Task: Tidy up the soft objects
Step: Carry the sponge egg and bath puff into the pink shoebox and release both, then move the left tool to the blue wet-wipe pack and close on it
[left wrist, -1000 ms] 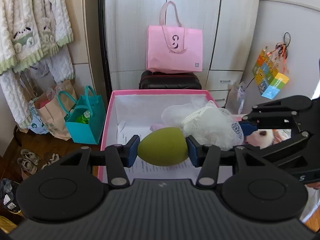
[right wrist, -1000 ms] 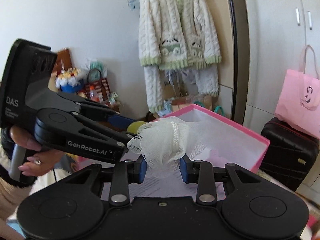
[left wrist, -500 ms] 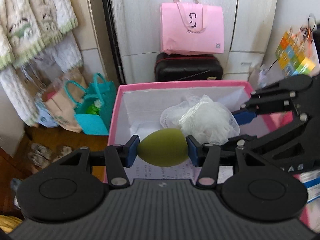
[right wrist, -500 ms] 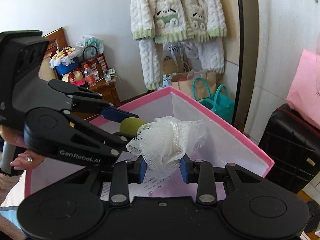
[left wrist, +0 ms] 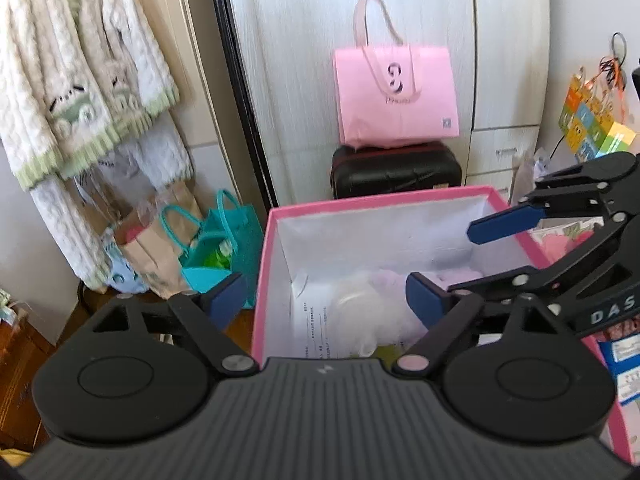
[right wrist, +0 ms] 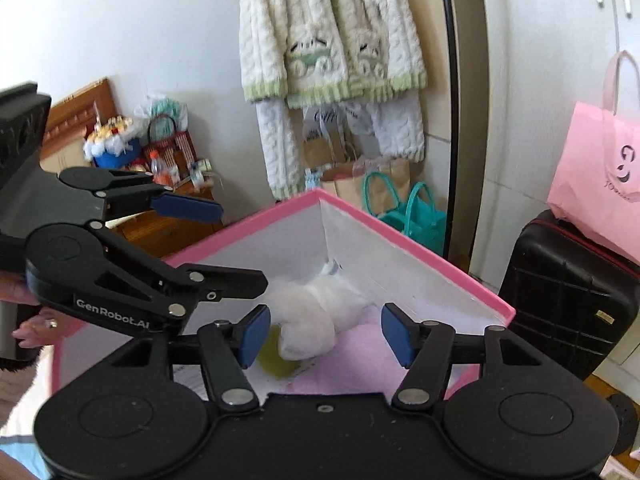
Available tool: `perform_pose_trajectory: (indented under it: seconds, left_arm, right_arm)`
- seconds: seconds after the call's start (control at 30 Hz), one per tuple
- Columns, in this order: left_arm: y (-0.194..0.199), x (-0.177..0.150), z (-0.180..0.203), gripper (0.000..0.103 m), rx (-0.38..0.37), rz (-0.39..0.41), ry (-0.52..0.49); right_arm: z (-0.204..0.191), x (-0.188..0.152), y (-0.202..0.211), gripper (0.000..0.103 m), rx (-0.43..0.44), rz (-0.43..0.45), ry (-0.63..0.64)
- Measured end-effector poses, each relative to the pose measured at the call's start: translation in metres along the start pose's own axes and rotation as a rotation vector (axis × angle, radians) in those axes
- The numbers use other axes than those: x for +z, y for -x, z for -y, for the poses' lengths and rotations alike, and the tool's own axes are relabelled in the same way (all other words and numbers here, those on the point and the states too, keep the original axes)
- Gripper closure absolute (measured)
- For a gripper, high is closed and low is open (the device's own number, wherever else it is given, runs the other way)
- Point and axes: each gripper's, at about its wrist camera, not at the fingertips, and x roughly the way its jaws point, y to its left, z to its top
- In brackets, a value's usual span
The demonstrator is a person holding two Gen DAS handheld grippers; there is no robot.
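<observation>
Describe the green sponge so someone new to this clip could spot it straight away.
Start at the pink-rimmed box with white inner walls, in front of the wardrobe. On its floor lies a white mesh bath puff; the green sponge peeks out at that puff's near lower edge, partly hidden by it. It is the only olive-green, smooth, rounded thing in the box.

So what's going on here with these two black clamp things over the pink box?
A person is sorting soft things into the pink box, holding a gripper in each hand. Both the left gripper and the right gripper have just been opening, and nothing is between their jaws now. The white mesh bath pouf and the green egg-shaped sponge lie on the box floor, the pouf partly covering the sponge.
</observation>
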Motion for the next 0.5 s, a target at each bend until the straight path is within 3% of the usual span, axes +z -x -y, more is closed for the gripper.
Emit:
perform_pose_trajectory:
  seconds: [0.3, 0.5]
  left_arm:
    - [0.061, -0.015, -0.001, 0.015, -0.099, -0.028, 0.007]
    - [0.111, -0.025, 0.005, 0.015, -0.197, -0.03, 0.024]
  right_arm:
    - [-0.041, -0.019, 0.069, 0.033, -0.051, 0.075, 0.0]
    - [-0.072, -0.038, 0.114, 0.031, -0.113, 0.08, 0.033]
